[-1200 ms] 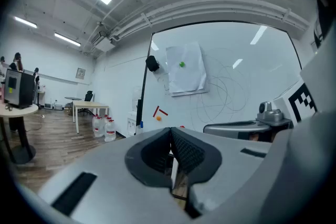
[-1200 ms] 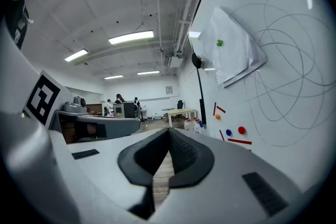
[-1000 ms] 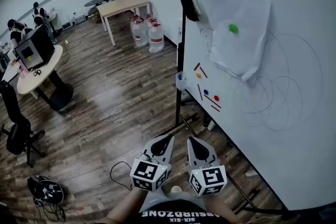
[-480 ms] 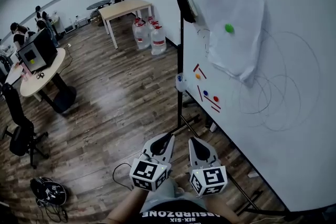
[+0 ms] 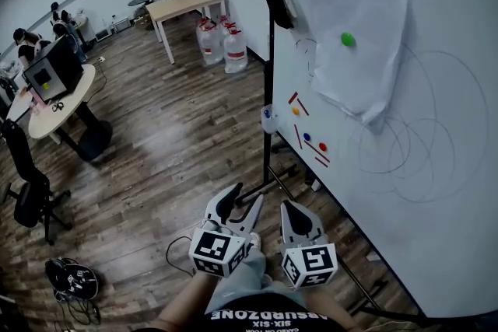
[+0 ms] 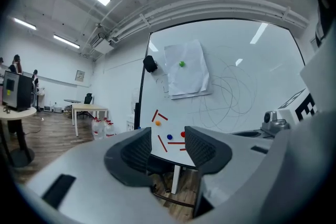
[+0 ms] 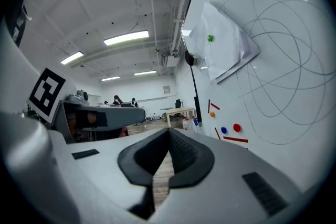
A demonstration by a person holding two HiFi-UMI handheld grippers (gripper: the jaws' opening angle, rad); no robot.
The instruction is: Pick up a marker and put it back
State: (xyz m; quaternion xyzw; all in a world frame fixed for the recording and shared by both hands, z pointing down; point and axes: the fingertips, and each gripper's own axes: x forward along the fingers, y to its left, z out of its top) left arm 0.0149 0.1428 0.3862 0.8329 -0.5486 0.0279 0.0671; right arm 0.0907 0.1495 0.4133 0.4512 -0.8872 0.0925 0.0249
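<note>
The fingers of the left gripper (image 5: 240, 206), seen pressed together in the earlier frames, have been parted and are opening, with nothing between them. This gripper is found at the lower centre of the head view. The fingers of the right gripper (image 5: 296, 215), just beside it, are closed together on nothing. No marker can be identified with certainty. A small holder (image 5: 268, 119) with something blue in it is seen mid-frame at the left edge of the whiteboard (image 5: 436, 245), well apart from both grippers.
</note>
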